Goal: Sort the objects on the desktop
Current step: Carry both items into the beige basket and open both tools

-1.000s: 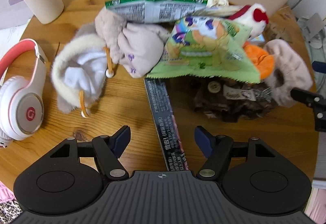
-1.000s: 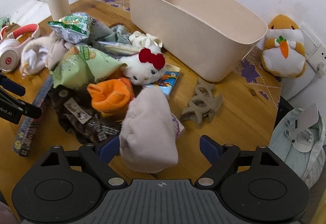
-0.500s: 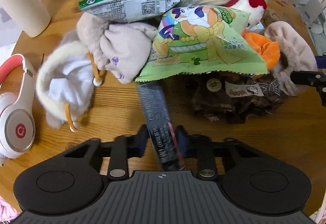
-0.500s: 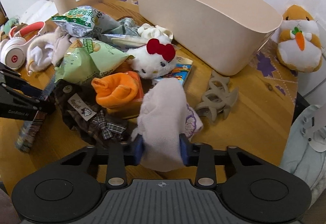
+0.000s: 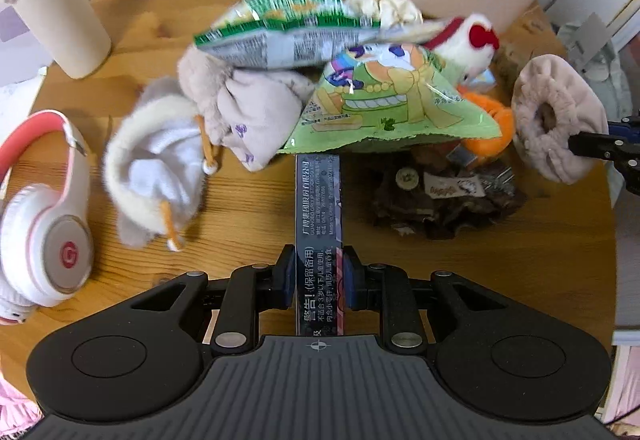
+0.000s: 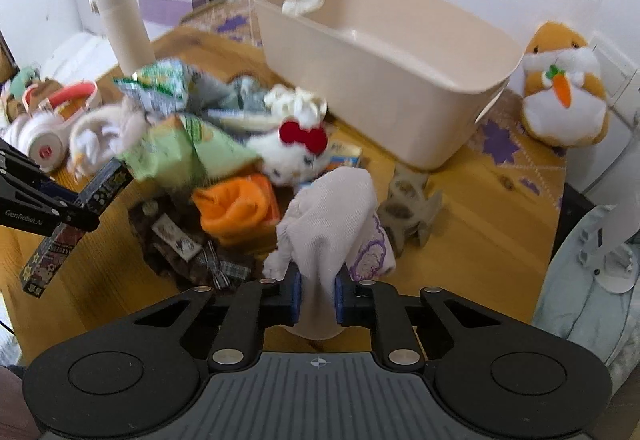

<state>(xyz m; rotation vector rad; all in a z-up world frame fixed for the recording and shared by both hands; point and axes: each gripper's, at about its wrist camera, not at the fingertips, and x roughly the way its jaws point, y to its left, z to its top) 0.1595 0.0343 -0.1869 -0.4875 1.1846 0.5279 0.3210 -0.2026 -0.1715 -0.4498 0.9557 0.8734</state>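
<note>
My left gripper (image 5: 318, 280) is shut on a long dark printed box (image 5: 318, 207) whose far end lies under a green snack bag (image 5: 396, 107). The box also shows in the right wrist view (image 6: 76, 220), lifted off the table with the left gripper (image 6: 78, 205) on it. My right gripper (image 6: 317, 294) is shut on a pale pink sock (image 6: 332, 215) and holds it up above the table. The sock shows in the left wrist view (image 5: 556, 119) at the right. A beige bin (image 6: 384, 79) stands behind the pile, empty inside.
The pile on the round wooden table (image 6: 472, 240) holds a second snack bag (image 5: 280, 27), a white plush with a red bow (image 6: 292, 151), an orange cloth (image 6: 236, 207) and dark fabric (image 5: 440, 199). Headphones (image 5: 44, 211) lie left. A cream tumbler (image 5: 52, 7) stands far left.
Both grippers have closed: the left on the dark box, the right on the pink sock. Both objects have since been lifted, and the sock now hangs higher.
</note>
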